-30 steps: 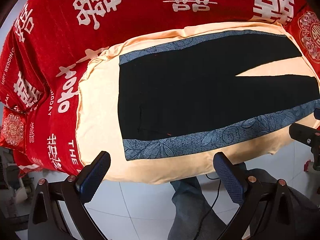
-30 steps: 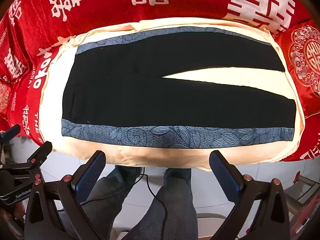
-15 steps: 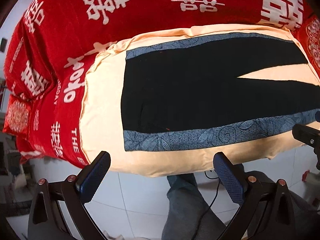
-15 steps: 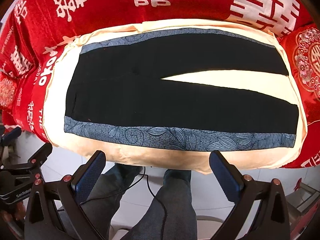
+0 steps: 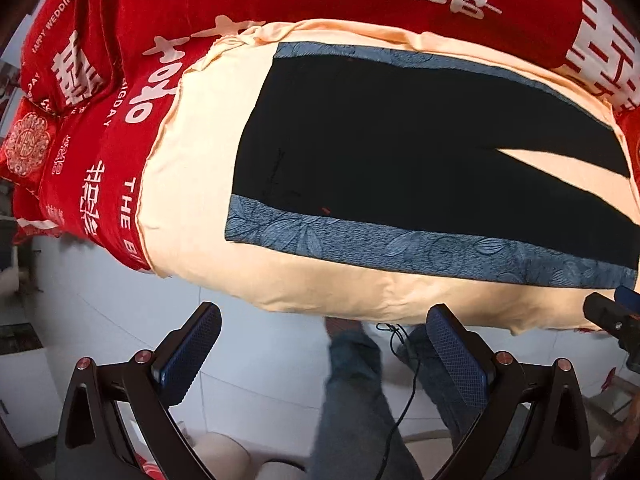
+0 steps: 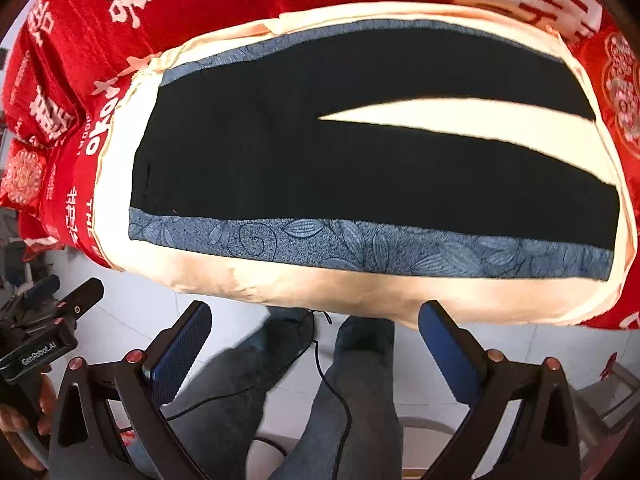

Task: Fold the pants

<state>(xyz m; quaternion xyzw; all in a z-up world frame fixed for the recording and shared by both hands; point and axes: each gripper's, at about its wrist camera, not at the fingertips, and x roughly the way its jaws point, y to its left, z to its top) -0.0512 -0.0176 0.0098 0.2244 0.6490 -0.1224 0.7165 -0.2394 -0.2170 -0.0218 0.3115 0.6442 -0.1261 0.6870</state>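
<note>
Black pants (image 5: 380,152) with blue patterned side stripes lie flat on a cream sheet (image 5: 192,152), waistband to the left, legs spread to the right (image 6: 360,176). The near blue stripe (image 6: 360,244) runs along the front edge. My left gripper (image 5: 320,344) is open and empty, held off the bed below the waistband end. My right gripper (image 6: 316,340) is open and empty, off the bed's front edge below the near leg. The left gripper also shows at the left edge of the right wrist view (image 6: 48,320).
A red quilt (image 5: 120,40) with white characters covers the bed behind and left of the sheet. The person's jeans-clad legs (image 6: 352,400) and a black cable hang over the white tiled floor (image 5: 260,360) below the bed edge.
Both views have tilted and shifted: the pants sit further right in the left wrist view and are rotated clockwise in both. Both grippers stay open.
</note>
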